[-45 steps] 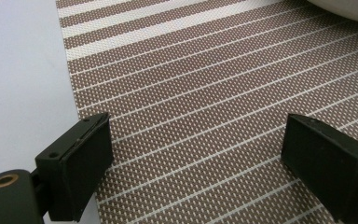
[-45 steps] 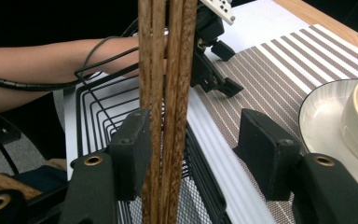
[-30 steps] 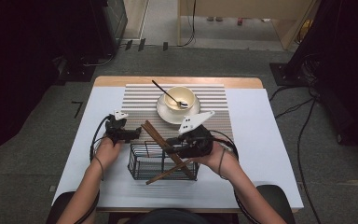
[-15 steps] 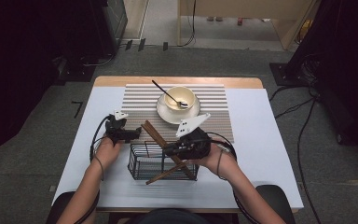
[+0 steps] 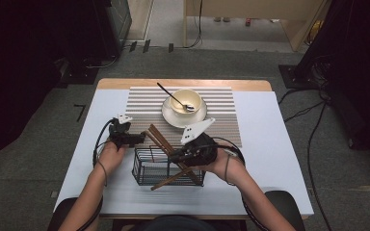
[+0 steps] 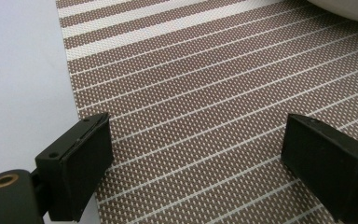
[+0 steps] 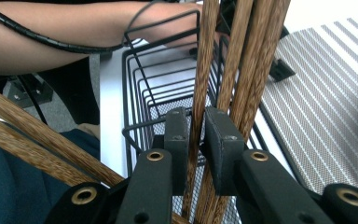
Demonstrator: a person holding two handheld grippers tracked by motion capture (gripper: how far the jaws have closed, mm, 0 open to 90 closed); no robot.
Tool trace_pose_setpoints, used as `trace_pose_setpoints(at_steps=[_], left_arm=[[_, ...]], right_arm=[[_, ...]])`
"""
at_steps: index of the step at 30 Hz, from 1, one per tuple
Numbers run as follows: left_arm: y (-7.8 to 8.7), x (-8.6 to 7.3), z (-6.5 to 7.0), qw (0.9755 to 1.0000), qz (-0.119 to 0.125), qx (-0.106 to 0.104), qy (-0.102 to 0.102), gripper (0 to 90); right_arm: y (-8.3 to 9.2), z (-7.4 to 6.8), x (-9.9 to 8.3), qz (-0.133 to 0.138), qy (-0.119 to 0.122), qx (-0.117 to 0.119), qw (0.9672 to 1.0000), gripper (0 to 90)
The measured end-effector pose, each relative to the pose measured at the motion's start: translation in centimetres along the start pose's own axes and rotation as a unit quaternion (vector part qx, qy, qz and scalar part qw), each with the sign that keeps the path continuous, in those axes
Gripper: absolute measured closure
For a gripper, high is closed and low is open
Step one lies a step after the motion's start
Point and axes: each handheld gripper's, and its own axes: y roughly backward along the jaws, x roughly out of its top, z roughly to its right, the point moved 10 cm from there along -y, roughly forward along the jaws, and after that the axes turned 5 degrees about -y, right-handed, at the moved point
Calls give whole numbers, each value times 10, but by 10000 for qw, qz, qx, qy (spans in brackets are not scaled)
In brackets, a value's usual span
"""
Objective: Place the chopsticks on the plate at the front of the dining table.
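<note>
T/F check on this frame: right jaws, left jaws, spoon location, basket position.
1. The right gripper is shut on a wooden chopstick. True.
2. The left gripper holds a chopstick. False: its jaws stand open over the striped placemat, nothing between them.
3. The spoon lies in the wire basket. False: it rests in the bowl.
4. The bowl sits on a saucer on the placemat. True.

High view overhead facing forward, gripper views close, sharing striped mat (image 5: 221,98)
</note>
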Motion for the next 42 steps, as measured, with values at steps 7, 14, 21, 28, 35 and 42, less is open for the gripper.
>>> trace_pose_setpoints(at_steps=[7,14,21,28,35,42], left_arm=[[0,0,0,10000,0,1,1,90],[0,0,0,10000,0,0,3,90],[0,0,0,10000,0,0,2,90],[0,0,0,10000,0,-1,3,90],[0,0,0,10000,-1,-1,3,90],[0,0,0,10000,-2,-2,1,90]], right_arm=[[-1,2,-2,91,-155,164,9997,847],[-1,3,-2,116,-360,258,9990,854],[5,4,2,241,-386,302,9985,854],[9,4,8,398,-434,398,9975,854],[16,3,19,602,-487,481,9958,854],[26,3,29,826,-488,524,9940,854]])
